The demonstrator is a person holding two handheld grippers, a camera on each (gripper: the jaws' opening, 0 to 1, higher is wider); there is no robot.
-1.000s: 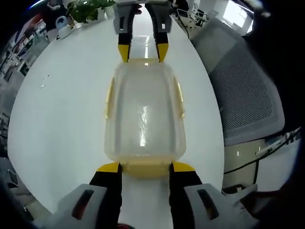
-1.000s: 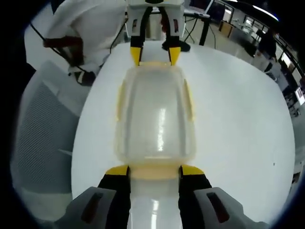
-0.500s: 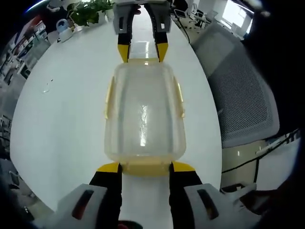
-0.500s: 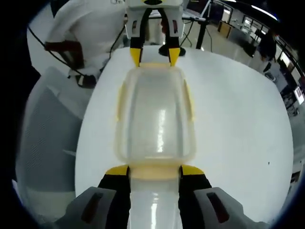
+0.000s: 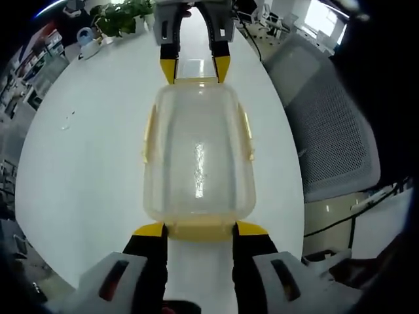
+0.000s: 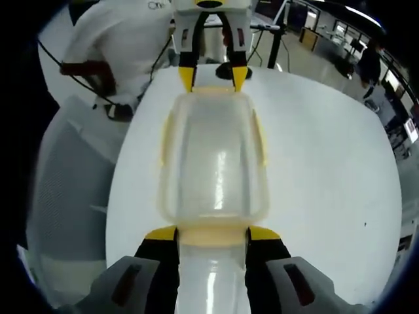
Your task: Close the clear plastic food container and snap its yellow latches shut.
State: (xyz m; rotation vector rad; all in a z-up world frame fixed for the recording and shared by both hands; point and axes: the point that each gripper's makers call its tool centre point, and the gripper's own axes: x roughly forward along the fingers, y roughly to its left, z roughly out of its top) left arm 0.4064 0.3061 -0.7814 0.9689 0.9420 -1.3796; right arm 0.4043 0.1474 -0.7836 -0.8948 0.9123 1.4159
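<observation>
clear thin plastic, so the container (image 5: 198,157) on the white table (image 5: 85,150) looks light, slick and a bit flexy. your left hand-held gripper (image 5: 198,229) and right hand-held gripper (image 6: 211,233) sit open at opposite ends; press the yellow latches (image 5: 200,231), not the lid.

end latch (image 5: 200,230): between the jaws, contact unclear
far latch (image 6: 213,89): small, state unreadable
chair (image 5: 334,124): right of the jaws, cut off by the edge
</observation>
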